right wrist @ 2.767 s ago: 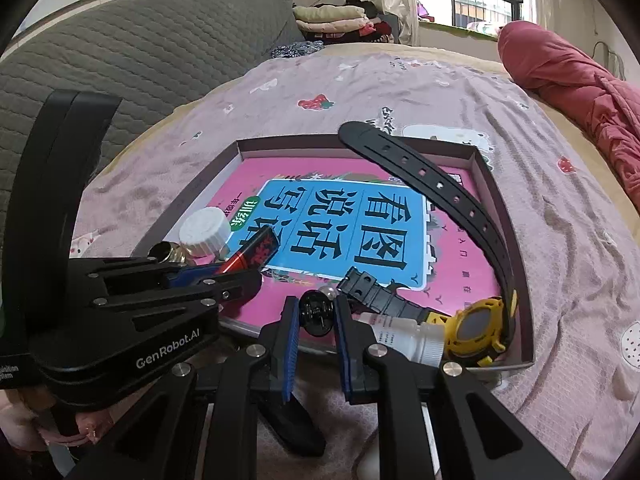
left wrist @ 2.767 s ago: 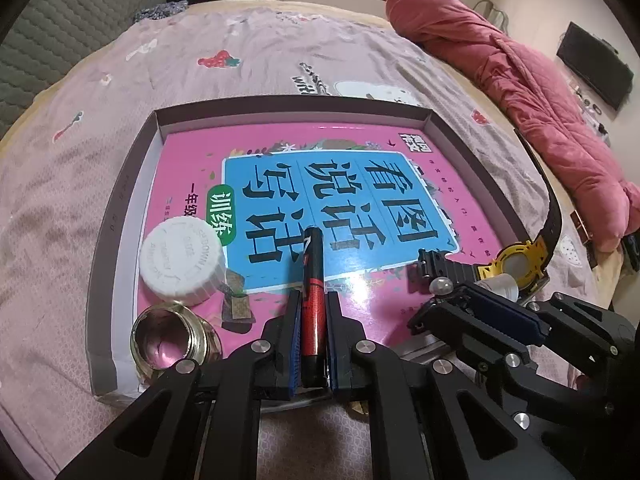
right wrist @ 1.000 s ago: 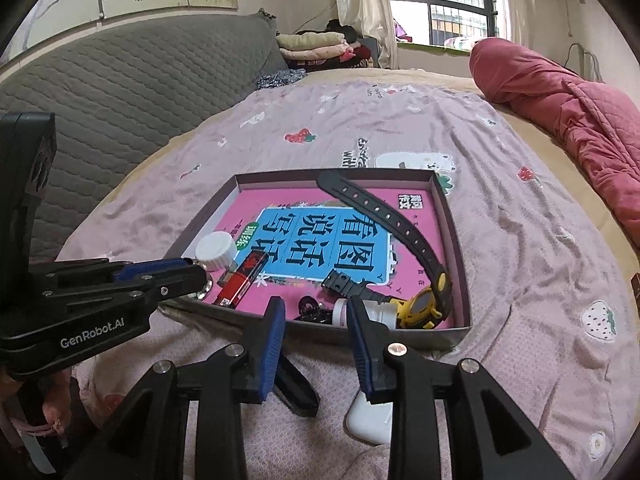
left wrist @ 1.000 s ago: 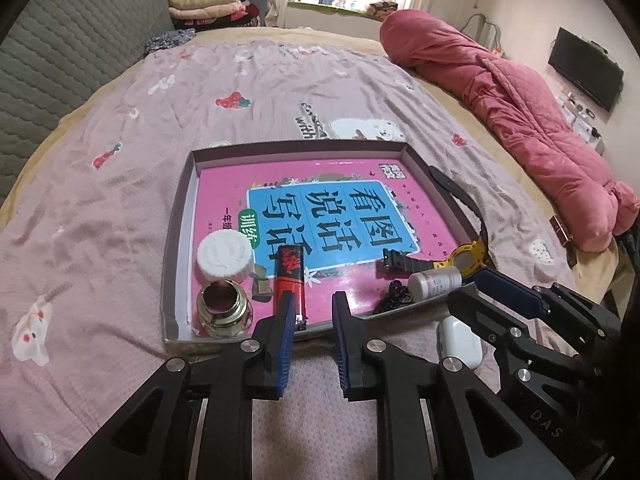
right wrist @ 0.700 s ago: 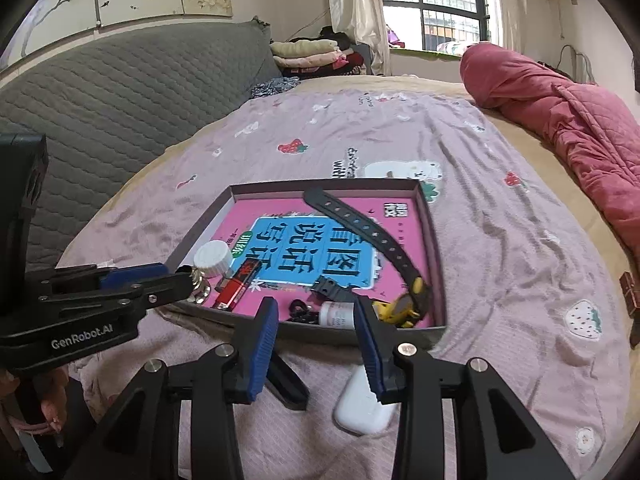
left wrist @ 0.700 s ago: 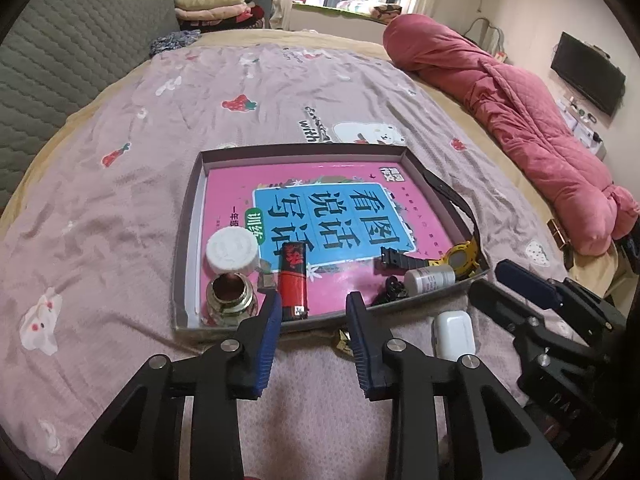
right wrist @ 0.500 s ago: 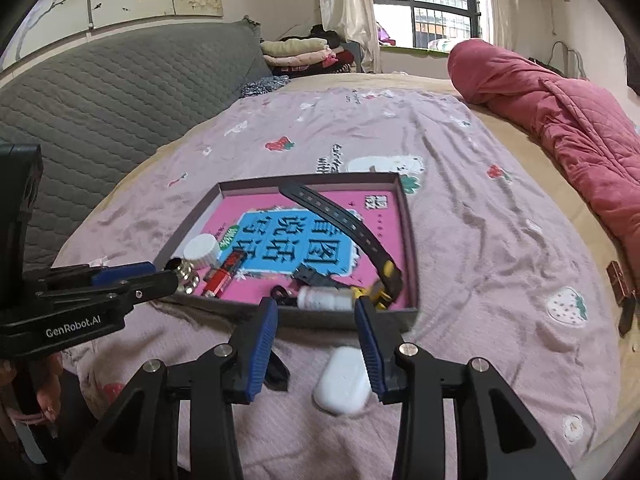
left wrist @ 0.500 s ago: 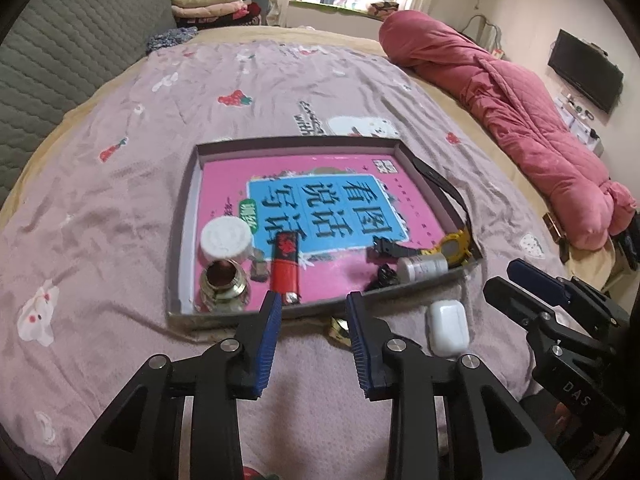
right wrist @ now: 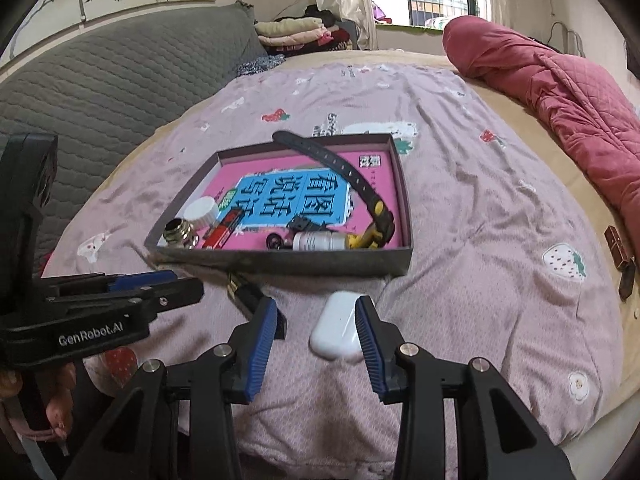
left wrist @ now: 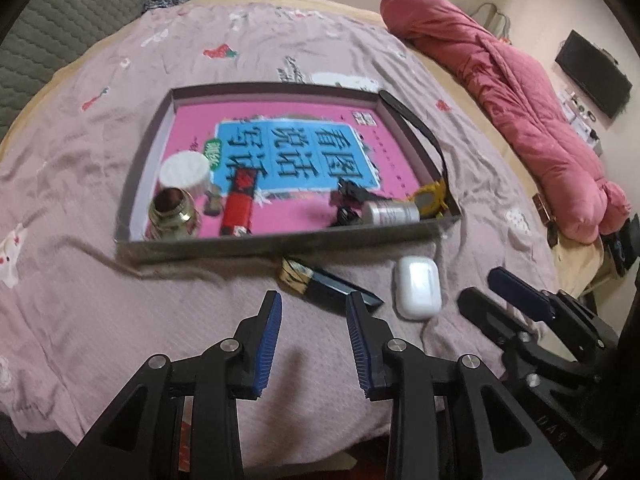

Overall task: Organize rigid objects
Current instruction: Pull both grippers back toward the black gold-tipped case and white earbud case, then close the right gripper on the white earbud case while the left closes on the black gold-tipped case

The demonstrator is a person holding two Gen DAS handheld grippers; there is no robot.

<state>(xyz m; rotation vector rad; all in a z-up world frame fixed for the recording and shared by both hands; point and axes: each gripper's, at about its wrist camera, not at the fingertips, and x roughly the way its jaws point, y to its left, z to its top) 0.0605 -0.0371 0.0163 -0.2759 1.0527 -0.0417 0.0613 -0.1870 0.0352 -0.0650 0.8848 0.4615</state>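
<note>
The bed (left wrist: 100,288) fills both views. The box (left wrist: 280,242), centre frame, holds a book, watch and bottle. Below it lie a white earbud case (right wrist: 338,330) and a dark stick (left wrist: 324,282) (both on the sheet). My left gripper (left wrist: 314,340) and right gripper (right wrist: 316,340), jaws just widened, hold nothing.

Left gripper (left wrist: 313,300), right gripper (right wrist: 316,303): black frames, blue ribbed pads, silver screws, "GenRobot.AI" marking.

- Bedsheet (left wrist: 100,300): mauve-pink with strawberry prints.
- Book (left wrist: 280,152): bright pink, blue panel, black characters.
- Earbud case (right wrist: 338,326): white.
- Lighter (left wrist: 239,208): red.
- Watch (right wrist: 372,236): yellow, black strap.
- Quilt (right wrist: 560,80): rose, seemingly diamond-stitched.
</note>
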